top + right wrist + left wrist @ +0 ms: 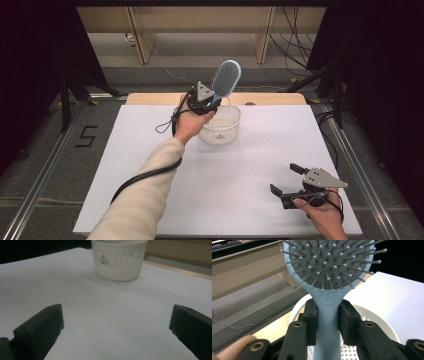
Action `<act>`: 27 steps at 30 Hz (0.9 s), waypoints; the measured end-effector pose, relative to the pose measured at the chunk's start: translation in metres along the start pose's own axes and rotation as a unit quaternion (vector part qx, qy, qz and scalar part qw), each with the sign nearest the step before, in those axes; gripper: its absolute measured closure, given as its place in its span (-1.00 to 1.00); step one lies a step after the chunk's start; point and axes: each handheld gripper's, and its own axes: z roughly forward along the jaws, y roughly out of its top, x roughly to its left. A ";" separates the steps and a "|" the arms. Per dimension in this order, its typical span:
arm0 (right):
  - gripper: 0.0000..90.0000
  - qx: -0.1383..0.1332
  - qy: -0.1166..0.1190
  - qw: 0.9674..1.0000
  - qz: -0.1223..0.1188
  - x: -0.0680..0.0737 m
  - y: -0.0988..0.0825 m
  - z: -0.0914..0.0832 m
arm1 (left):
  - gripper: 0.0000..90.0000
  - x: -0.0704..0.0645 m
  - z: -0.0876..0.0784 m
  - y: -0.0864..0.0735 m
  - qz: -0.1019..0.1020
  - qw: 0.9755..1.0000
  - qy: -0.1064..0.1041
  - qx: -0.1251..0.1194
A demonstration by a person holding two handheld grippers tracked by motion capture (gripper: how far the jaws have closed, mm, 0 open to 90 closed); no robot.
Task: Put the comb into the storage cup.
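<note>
Left gripper: clenching the blue hairbrush by its handle, above the white basket at 12 o'clock.
Right gripper: gaping empty at 4 o'clock.

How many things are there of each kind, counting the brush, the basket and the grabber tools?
Light blue plastic hairbrush with grey bristle pad: 1
White round plastic slotted basket: 1
Black two-jaw grippers: 2, the left gripper shut on the hairbrush handle above the basket, the right gripper open over the white table
Total: 4
</note>
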 end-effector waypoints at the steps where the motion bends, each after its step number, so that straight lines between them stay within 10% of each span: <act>1: -1.00 0.000 0.000 1.000 0.000 0.000 0.000 0.000 | 0.55 0.000 0.000 -0.001 0.000 1.000 0.000 0.002; 27: -1.00 -0.001 0.001 1.000 0.003 0.000 0.000 0.000 | 0.55 0.000 0.005 -0.009 0.003 1.000 -0.004 0.008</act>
